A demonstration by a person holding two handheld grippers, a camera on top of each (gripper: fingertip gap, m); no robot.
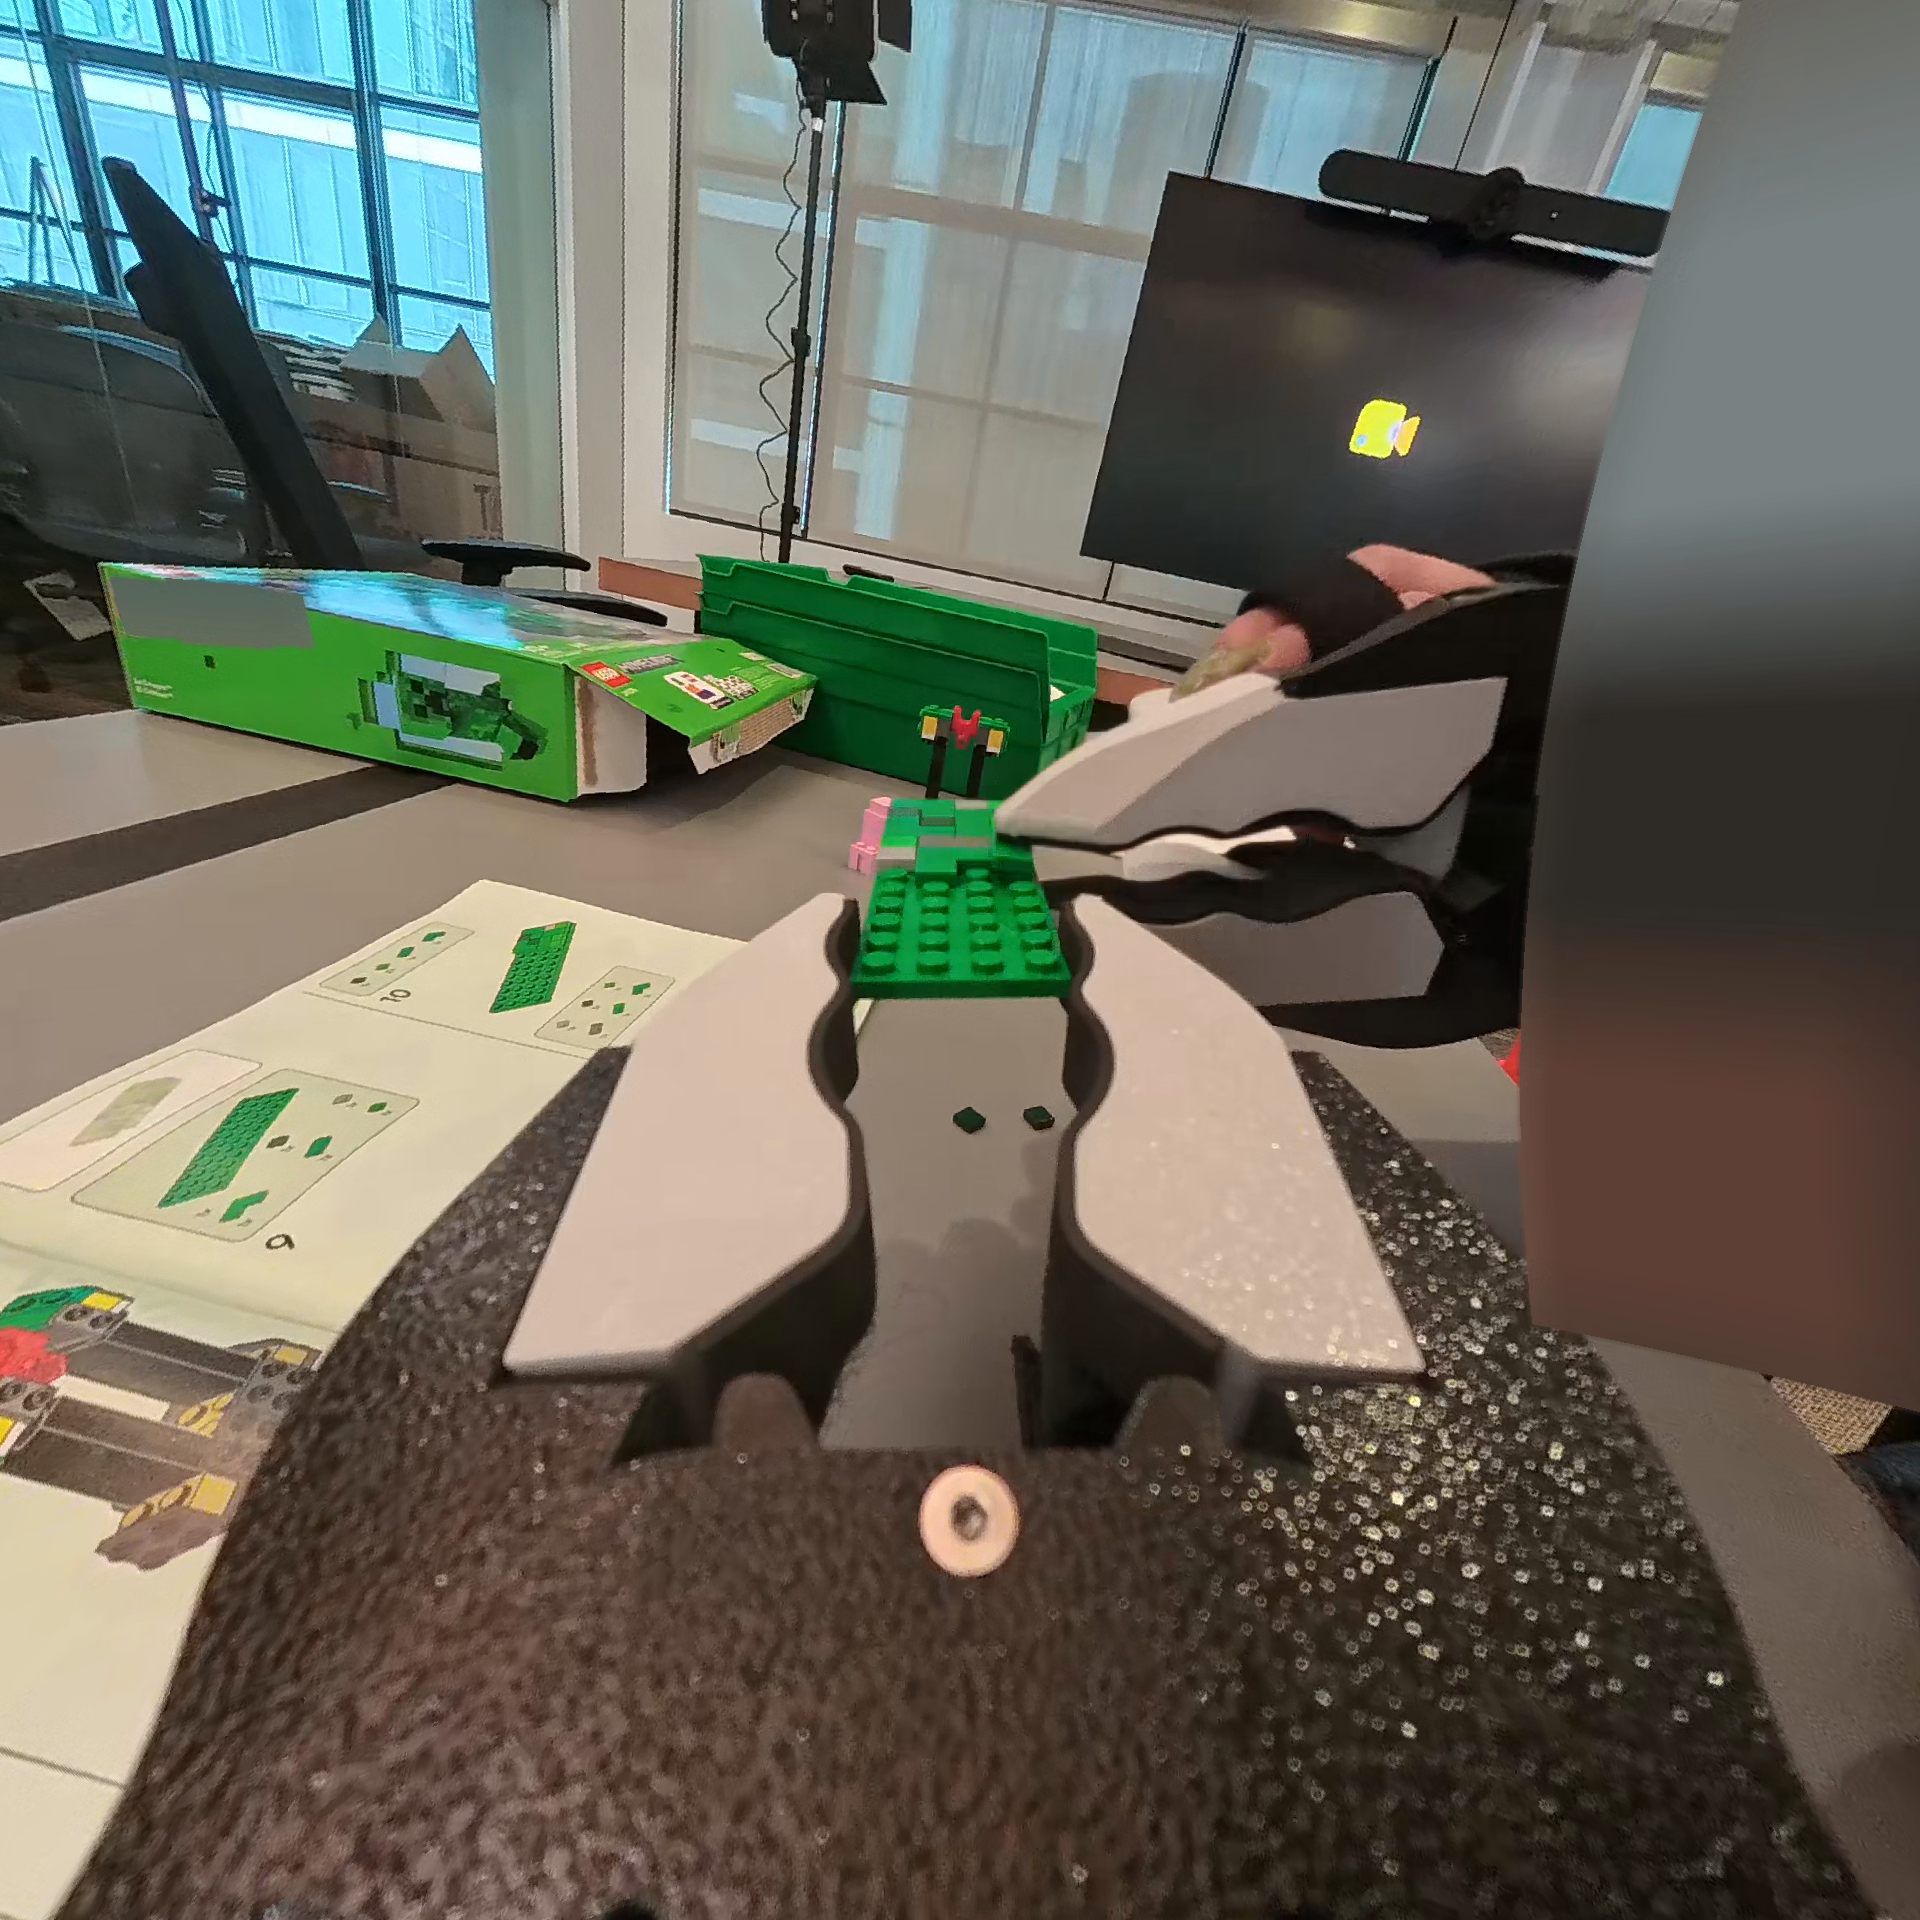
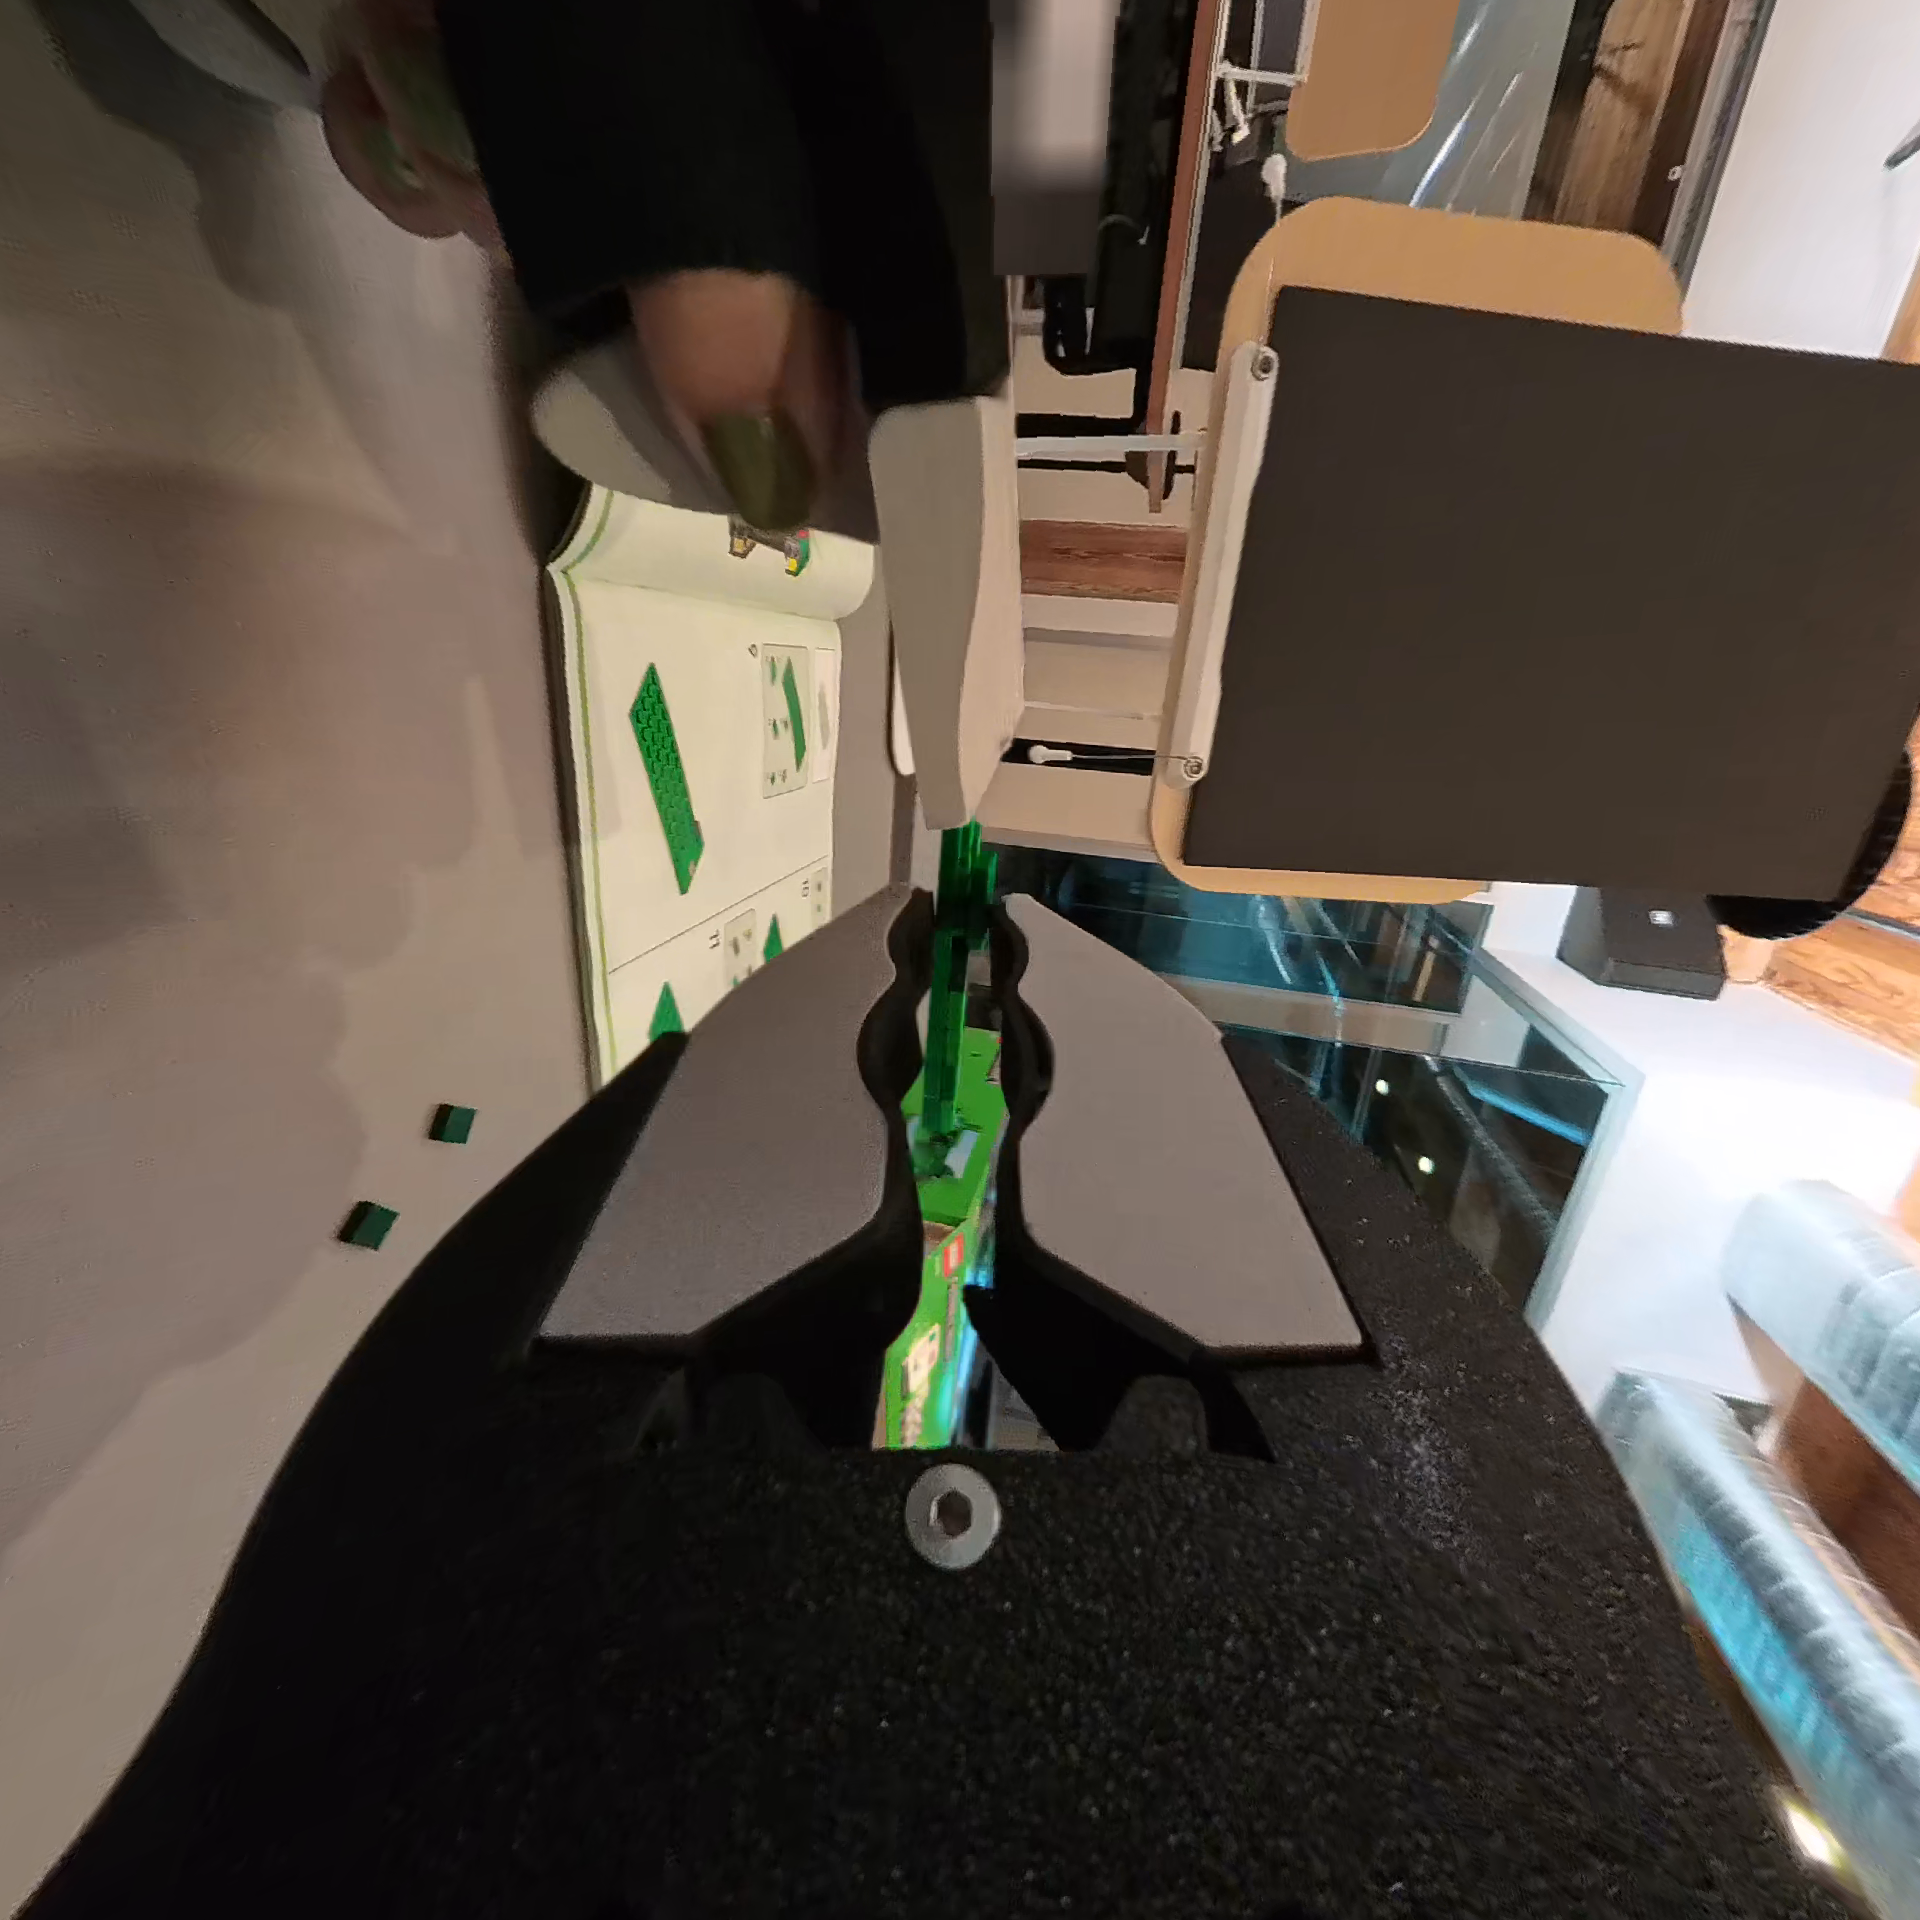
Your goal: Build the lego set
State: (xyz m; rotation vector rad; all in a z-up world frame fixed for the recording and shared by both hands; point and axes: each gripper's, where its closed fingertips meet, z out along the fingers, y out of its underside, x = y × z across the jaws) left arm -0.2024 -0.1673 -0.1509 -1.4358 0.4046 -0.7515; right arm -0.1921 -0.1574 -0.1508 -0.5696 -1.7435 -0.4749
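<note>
Green plate (image 1: 961, 940) is clamped at its near end in your left tool (image 1: 961, 935) and at its far end by your right tool (image 1: 1023, 831), raised off the desk (image 1: 623, 831) to steady it; two dark tiles (image 1: 1003, 1118) wait below

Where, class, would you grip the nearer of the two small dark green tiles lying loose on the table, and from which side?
Judging by its flat pose, grip the nearer dark green tile across two opposite side edges, coming straight down from above. It sits low on the table, apart from its twin, so no side approach gets under it.
</note>
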